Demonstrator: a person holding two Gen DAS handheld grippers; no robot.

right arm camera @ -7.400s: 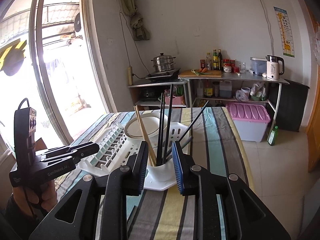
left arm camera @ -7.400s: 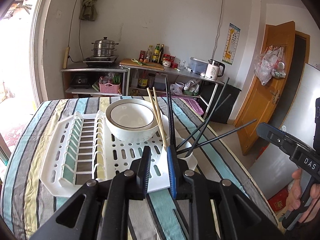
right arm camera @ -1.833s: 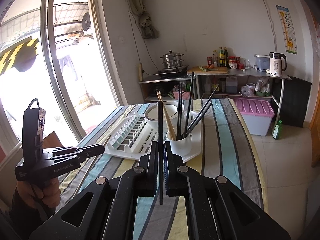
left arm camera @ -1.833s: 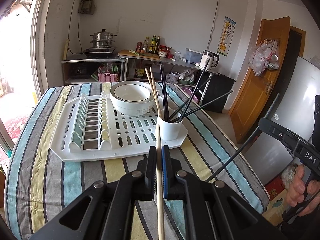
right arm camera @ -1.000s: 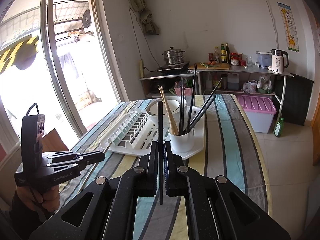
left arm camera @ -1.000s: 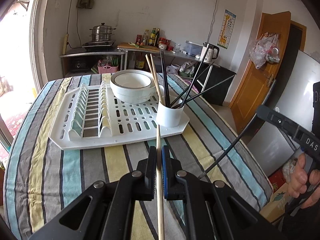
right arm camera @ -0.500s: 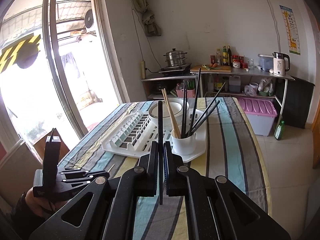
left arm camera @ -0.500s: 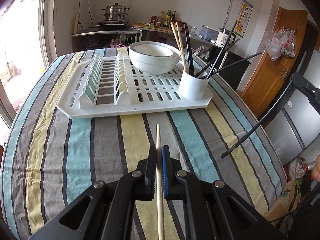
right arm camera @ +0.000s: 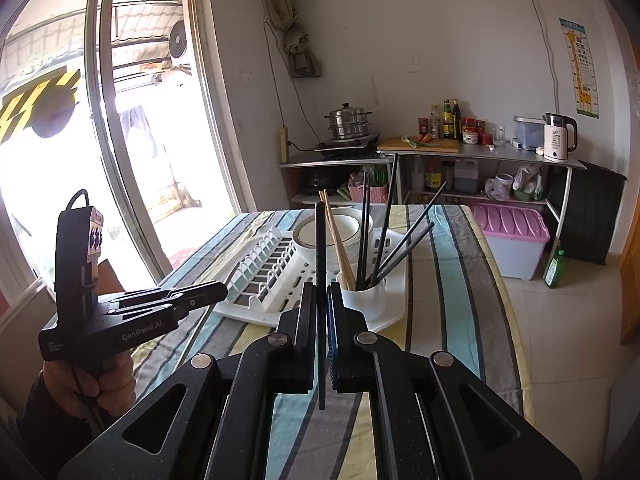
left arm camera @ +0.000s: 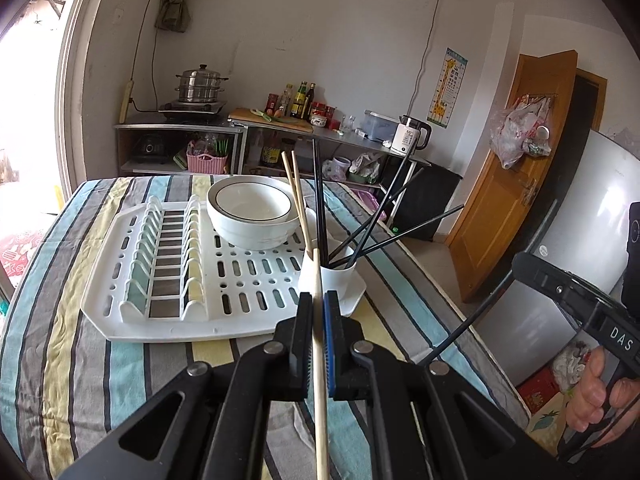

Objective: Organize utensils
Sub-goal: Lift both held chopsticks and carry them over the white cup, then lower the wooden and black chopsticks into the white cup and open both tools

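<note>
My left gripper [left arm camera: 318, 303] is shut on a wooden chopstick [left arm camera: 319, 360] whose tip points at the white utensil cup [left arm camera: 329, 278]. The cup stands on the near right corner of the white drying rack [left arm camera: 168, 312] and holds two wooden chopsticks [left arm camera: 295, 196] and several black ones [left arm camera: 318, 200]. My right gripper [right arm camera: 321, 294] is shut on a black chopstick [right arm camera: 320, 264], held upright just short of the same cup [right arm camera: 364, 294]. The right gripper also shows at the right edge of the left wrist view [left arm camera: 520, 266], its black chopstick [left arm camera: 492, 296] slanting down over the table edge.
A white bowl [left arm camera: 253, 210] sits on the rack behind the cup. The striped tablecloth [left arm camera: 80, 360] covers the table. A counter with bottles and a kettle [left arm camera: 410, 138] lines the back wall. A pink-lidded bin [right arm camera: 512, 244] and a green bottle [right arm camera: 555, 268] stand on the floor right.
My left gripper has tilted up from the table and come close to the cup with its wooden chopstick. My right gripper edged nearer the cup, still holding the black chopstick.
</note>
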